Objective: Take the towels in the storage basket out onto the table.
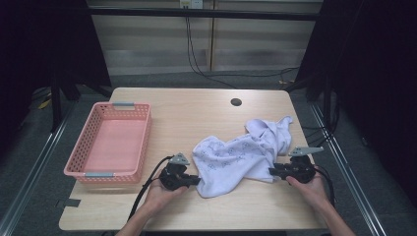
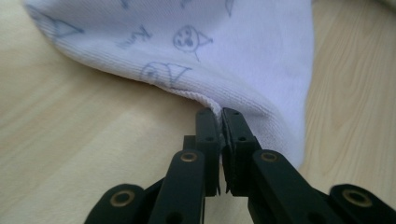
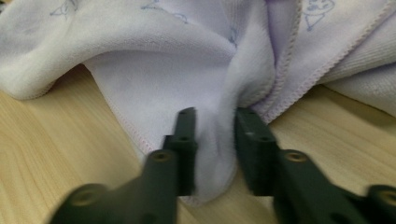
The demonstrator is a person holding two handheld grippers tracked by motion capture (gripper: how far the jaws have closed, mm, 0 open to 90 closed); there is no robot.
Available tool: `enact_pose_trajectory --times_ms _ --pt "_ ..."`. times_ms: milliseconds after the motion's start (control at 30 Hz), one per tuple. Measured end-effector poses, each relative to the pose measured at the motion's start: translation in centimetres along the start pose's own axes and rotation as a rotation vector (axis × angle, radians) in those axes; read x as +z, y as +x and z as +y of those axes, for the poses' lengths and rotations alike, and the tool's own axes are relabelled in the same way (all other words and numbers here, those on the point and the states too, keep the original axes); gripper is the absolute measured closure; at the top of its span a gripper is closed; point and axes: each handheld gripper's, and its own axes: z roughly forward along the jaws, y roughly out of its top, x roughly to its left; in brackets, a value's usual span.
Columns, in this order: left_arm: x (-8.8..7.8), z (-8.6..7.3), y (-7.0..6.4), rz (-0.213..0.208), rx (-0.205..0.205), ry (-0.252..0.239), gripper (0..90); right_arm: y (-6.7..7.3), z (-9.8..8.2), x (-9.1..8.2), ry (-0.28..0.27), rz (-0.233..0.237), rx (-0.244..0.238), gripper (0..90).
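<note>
We see a light wooden table (image 1: 196, 118) with rounded corners and a small dark round hole (image 1: 236, 102) near its far edge. On its left side sits a pink plastic lattice basket (image 1: 140, 147) with grey handles, its long side running away from us. Right of the middle lies a crumpled pale lilac towel (image 1: 241, 152) printed with faint blue drawings, well apart from the basket, spreading toward the right edge.
</note>
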Motion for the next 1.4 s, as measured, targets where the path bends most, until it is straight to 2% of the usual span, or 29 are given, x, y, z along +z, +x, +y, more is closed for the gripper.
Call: enact_pose_trajectory --times_ms 33,100,133,167,200,233,267,300,433,467,500,533,567,633,733,833,867,900,967,1000,1033,1067,1100,1167,1233,1267,1300,1367,1400 --pt "-1.2 0.2 0.4 -0.007 -0.028 -0.063 86.6 0.1 0.2 -0.4 -0.021 0.009 0.007 87.0" --pt "-2.6 0.5 0.7 -0.010 -0.045 -0.125 86.7 -0.1 0.5 -1.3 -0.073 0.021 0.021 87.8" --pt "-2.6 0.5 0.7 -0.010 -0.045 -0.125 86.7 -0.1 0.5 -1.3 -0.073 0.021 0.021 87.8" --pt "-3.3 0.6 0.8 -0.009 -0.049 -0.149 86.7 -0.1 0.8 -1.8 -0.099 0.022 0.025 88.1" --pt "-4.8 1.0 1.1 -0.005 -0.059 -0.200 86.7 -0.5 1.5 -3.1 -0.167 0.031 0.039 88.3" --pt "-4.8 1.0 1.1 -0.005 -0.059 -0.200 86.7 -0.5 1.5 -3.1 -0.167 0.031 0.039 88.3" --pt "-5.5 1.2 1.3 -0.022 -0.076 -0.235 86.7 -0.6 1.7 -3.4 -0.182 0.030 0.039 88.3" --pt "-6.9 1.8 1.7 -0.027 -0.097 -0.290 86.7 -0.8 2.5 -4.5 -0.226 0.027 0.052 88.4" --pt "-9.2 3.5 2.0 -0.001 -0.092 -0.350 86.7 -0.9 4.6 -6.3 -0.312 0.027 0.042 88.5" --pt "-9.2 3.5 2.0 -0.001 -0.092 -0.350 86.7 -0.9 4.6 -6.3 -0.312 0.027 0.042 88.5" --pt "-10.0 4.1 2.0 0.015 -0.079 -0.373 86.7 -0.6 6.3 -7.5 -0.361 0.026 0.028 88.5" --pt "-10.5 4.5 2.0 0.016 -0.080 -0.393 86.7 -0.6 6.3 -7.5 -0.361 0.026 0.028 88.5" --pt "-11.9 5.6 2.0 0.036 -0.073 -0.439 86.7 -0.2 8.0 -8.7 -0.401 0.021 0.010 88.6" --pt "-12.6 6.1 2.1 0.037 -0.071 -0.460 86.7 -0.1 8.6 -9.2 -0.420 0.019 0.002 88.6" --pt "-14.6 7.9 2.5 0.049 -0.073 -0.531 86.8 0.3 11.5 -11.3 -0.506 0.018 -0.005 88.6" --pt "-15.4 8.8 2.7 0.056 -0.081 -0.556 86.8 0.5 13.5 -12.2 -0.536 0.013 -0.019 88.7" --pt "-15.7 9.2 2.8 0.054 -0.079 -0.562 86.8 0.5 13.5 -12.2 -0.536 0.013 -0.019 88.7" --pt "-16.3 10.1 2.8 0.065 -0.074 -0.572 86.7 0.3 15.1 -12.8 -0.560 0.023 -0.016 88.7" --pt "-16.7 10.7 2.8 0.077 -0.069 -0.571 86.7 0.2 16.4 -13.2 -0.575 0.016 -0.015 88.8" --pt "-17.1 11.2 2.7 0.089 -0.052 -0.580 86.8 0.1 17.1 -13.4 -0.583 0.012 -0.018 88.8" --pt "-18.1 12.3 2.5 0.102 -0.040 -0.596 86.8 0.2 17.9 -13.7 -0.593 0.006 -0.021 88.8" --pt "-18.1 12.3 2.5 0.102 -0.040 -0.596 86.7 0.2 17.9 -13.7 -0.593 0.006 -0.021 88.8" --pt "-19.0 13.1 2.3 0.126 -0.026 -0.610 86.7 0.4 19.6 -14.6 -0.624 -0.002 -0.035 88.8" --pt "-20.7 14.4 1.9 0.138 -0.013 -0.651 86.8 0.5 20.2 -15.1 -0.638 -0.005 -0.039 88.9" --pt "-22.4 15.4 1.2 0.148 0.016 -0.688 86.7 1.3 22.6 -17.7 -0.702 -0.012 -0.064 88.9" --pt "-23.4 16.0 0.6 0.151 0.031 -0.713 86.7 1.3 22.6 -17.7 -0.702 -0.012 -0.064 88.9" --pt "-24.6 16.6 -0.2 0.169 0.056 -0.733 86.8 2.4 23.9 -20.0 -0.754 -0.010 -0.090 88.9" --pt "-26.0 17.2 -1.5 0.166 0.090 -0.766 86.8 3.4 24.4 -21.5 -0.782 -0.021 -0.123 88.9" --pt "-26.6 17.3 -2.3 0.174 0.107 -0.777 86.8 3.4 24.4 -21.5 -0.782 -0.021 -0.123 88.9"
